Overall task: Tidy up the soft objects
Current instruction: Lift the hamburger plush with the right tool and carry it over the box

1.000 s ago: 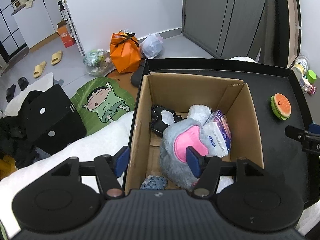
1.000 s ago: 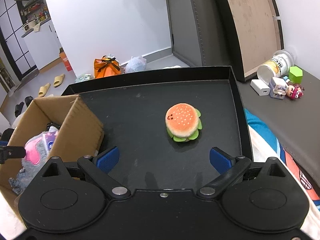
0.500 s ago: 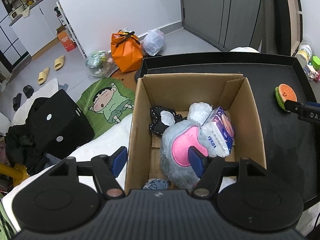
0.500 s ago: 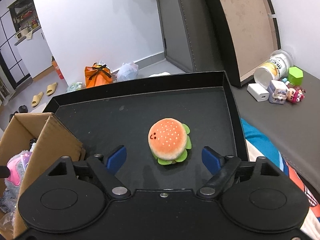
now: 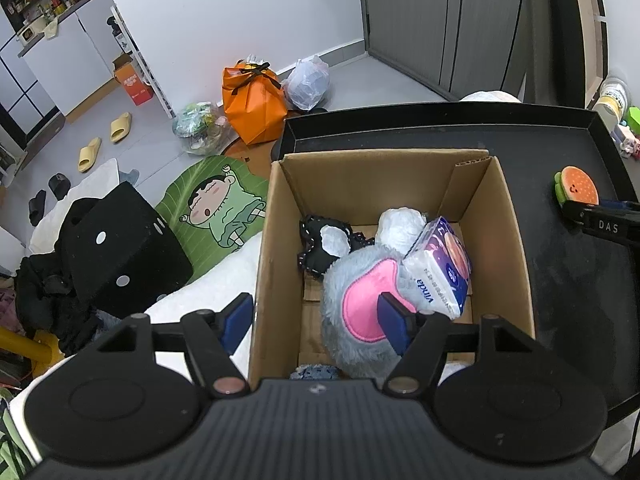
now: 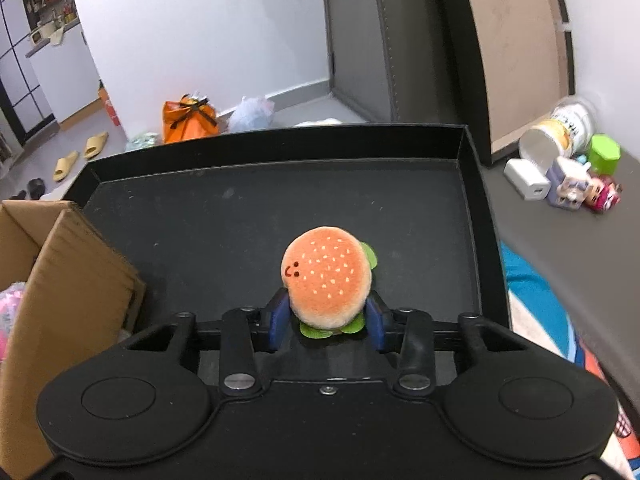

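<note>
Right gripper [image 6: 326, 322]: jaws had just been closing, and its pads pressed both flanks of the plush burger [image 6: 326, 278].
Plush burger: sat on the black tray [image 6: 280, 148], toward its right edge, well apart from the cardboard box [image 6: 76, 280].
Handling: judged light, soft and squashy; likely best held across the bun's middle, since the green felt fringe would fold.
Left gripper [image 5: 316, 316]: stood partly open and empty over the box's near-left wall.
Box contents: grey-and-pink plush [image 5: 360, 304], tissue pack [image 5: 438, 268], black pouch [image 5: 320, 240].
</note>
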`<move>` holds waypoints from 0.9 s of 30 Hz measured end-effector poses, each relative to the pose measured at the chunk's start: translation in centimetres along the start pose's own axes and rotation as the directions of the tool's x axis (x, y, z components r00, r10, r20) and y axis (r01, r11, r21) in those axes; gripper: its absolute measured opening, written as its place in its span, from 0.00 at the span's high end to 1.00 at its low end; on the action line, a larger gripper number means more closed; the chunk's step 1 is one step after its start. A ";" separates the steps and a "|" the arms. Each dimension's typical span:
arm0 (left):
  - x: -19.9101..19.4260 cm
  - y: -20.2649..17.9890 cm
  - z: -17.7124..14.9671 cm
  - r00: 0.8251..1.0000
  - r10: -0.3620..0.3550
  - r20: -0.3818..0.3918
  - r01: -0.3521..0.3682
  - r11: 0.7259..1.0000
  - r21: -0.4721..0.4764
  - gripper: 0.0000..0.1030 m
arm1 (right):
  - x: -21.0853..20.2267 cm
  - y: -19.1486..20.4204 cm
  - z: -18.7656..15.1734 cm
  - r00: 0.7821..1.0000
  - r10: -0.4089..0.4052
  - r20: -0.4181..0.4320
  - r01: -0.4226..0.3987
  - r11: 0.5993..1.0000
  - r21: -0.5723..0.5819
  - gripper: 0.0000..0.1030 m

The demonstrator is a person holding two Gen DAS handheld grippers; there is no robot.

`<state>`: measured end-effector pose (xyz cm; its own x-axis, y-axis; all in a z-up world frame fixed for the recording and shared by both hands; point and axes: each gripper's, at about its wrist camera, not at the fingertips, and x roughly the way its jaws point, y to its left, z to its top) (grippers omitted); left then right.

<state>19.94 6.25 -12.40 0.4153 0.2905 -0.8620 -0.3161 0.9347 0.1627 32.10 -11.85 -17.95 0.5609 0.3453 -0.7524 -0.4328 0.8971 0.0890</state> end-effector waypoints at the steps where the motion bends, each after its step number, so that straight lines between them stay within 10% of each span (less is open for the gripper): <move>1: 0.0 0.0 0.0 1.000 0.000 0.000 0.000 1.000 0.001 0.35 | -0.3 0.1 -0.1 1.000 0.000 0.003 0.000 1.000 -0.003 0.64; 27: -1.4 1.7 -1.6 0.997 -0.066 0.050 0.066 0.998 0.000 0.38 | -9.1 4.1 -0.3 0.992 0.118 0.046 -0.118 0.993 -0.010 0.65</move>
<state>17.46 7.12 -11.73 0.4777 0.2384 -0.8455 -0.2881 0.9518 0.1057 25.05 -11.36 -10.95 0.5382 0.4611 -0.7055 -0.5027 0.8475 0.1705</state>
